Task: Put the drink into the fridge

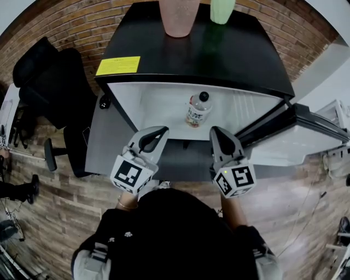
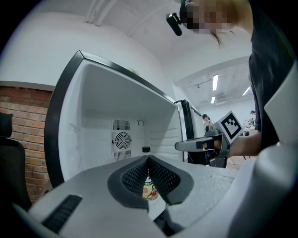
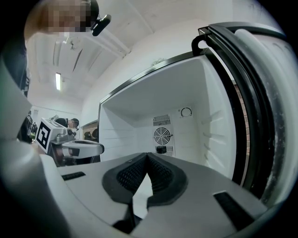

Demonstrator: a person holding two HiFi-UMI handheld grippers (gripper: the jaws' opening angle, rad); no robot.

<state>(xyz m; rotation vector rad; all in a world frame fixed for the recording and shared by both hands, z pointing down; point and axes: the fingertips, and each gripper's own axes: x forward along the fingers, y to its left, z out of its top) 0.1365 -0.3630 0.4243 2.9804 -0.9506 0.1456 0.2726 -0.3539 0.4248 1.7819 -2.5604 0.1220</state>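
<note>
Closest thing in the head view was the person's dark top point(image 1: 175, 229) along the bottom edge, with both arms reaching up-frame. The left tool point(image 1: 162, 130) and right tool point(image 1: 216, 132) sat side by side just in front of the open fridge point(image 1: 158, 101), not touching each other.

Both were closed on nothing. In the left gripper view the ribbed pads point(image 2: 160, 174) met at the tips, and it was the same in the right gripper view, where the right tool point(image 3: 147, 155) had its tips pressed together.

The drink bottle point(image 1: 198, 109) was already inside, standing upright on the fridge floor about mid-frame, well clear of both tools. Through the gap under the left tool's tips point(image 2: 148, 158) you could see its label point(image 2: 150, 189), with the fan vent point(image 2: 122, 140) on the back wall behind it.

The fridge door point(image 1: 306, 131) hung open on the right. A pink cup point(image 1: 179, 16) and a green cup point(image 1: 222, 10) stood on the black top, with a yellow sticker point(image 1: 118, 65) toward its left corner. There was an office chair point(image 1: 54, 93) off to the left.
</note>
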